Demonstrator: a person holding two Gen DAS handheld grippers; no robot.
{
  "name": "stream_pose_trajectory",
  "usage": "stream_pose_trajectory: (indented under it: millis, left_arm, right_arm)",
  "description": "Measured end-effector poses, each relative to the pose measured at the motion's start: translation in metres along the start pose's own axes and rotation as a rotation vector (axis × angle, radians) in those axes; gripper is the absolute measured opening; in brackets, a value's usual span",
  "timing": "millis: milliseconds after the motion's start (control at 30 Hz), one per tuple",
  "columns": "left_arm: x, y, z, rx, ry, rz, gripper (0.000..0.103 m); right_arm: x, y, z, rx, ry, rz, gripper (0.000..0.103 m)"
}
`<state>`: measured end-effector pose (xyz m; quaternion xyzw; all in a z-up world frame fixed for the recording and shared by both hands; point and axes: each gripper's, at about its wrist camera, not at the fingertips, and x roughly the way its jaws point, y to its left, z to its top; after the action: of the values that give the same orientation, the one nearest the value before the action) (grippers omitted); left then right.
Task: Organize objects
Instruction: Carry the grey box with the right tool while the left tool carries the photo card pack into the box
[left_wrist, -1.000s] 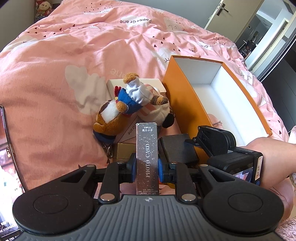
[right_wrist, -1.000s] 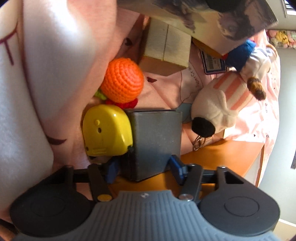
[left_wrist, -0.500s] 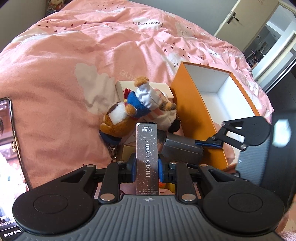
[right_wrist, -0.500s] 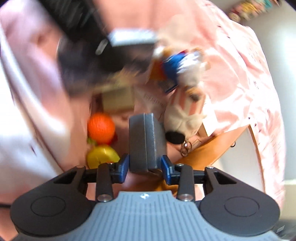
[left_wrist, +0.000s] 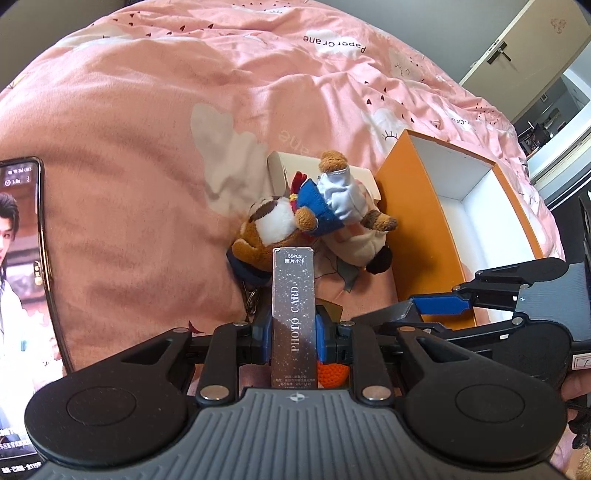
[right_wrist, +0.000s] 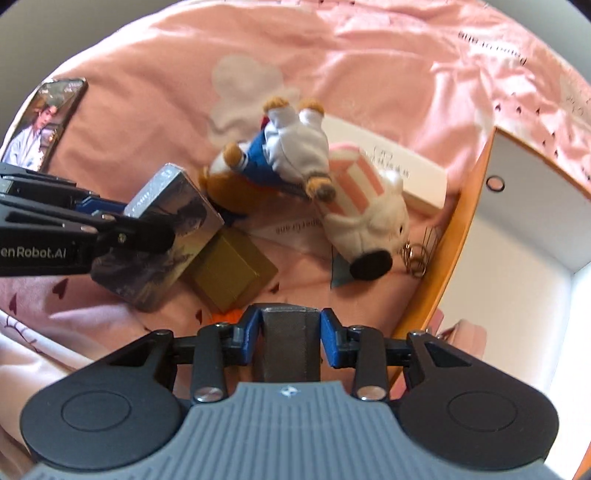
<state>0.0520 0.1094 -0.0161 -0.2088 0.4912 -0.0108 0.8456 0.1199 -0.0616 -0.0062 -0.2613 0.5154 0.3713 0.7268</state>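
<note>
My left gripper (left_wrist: 293, 332) is shut on a tall silvery "PHOTO CARD" box (left_wrist: 293, 314), held upright above the pink bedspread. In the right wrist view that box (right_wrist: 166, 236) shows a printed picture face, with the left gripper (right_wrist: 140, 221) coming in from the left. My right gripper (right_wrist: 290, 332) is shut on a grey box (right_wrist: 290, 343), its blue pads pressed on both sides. It hangs beside the outer wall of the open orange box (right_wrist: 443, 251). From the left wrist view the right gripper (left_wrist: 402, 317) sits low right, next to the orange box (left_wrist: 417, 229).
A brown bear plush (right_wrist: 288, 147) lies across a white pink-striped plush (right_wrist: 365, 206) and a flat white box (right_wrist: 406, 173). A gold box (right_wrist: 232, 273) and an orange crochet ball (left_wrist: 332, 373) lie under the grippers. A lit phone (left_wrist: 18, 258) lies far left.
The right gripper closed on the grey box, lifted it from beside the yellow object and orange ball, and rolled round. The left gripper drifted slightly, still holding its box.
</note>
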Motion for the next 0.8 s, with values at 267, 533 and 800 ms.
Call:
stream_pose_trajectory:
  millis: [267, 533, 800]
  left_arm:
    - [0.003, 0.000, 0.001, 0.005, 0.005, 0.003, 0.025]
    - [0.001, -0.004, 0.000, 0.018, -0.001, 0.007, 0.025]
    - [-0.025, -0.035, 0.001, 0.075, -0.109, -0.053, 0.025]
  right_arm:
    - [0.013, 0.006, -0.001, -0.089, 0.131, 0.025, 0.041]
    - [0.002, 0.004, -0.015, -0.019, 0.086, 0.042, 0.039]
    - [-0.056, -0.009, -0.029, 0.067, -0.134, 0.043, 0.039]
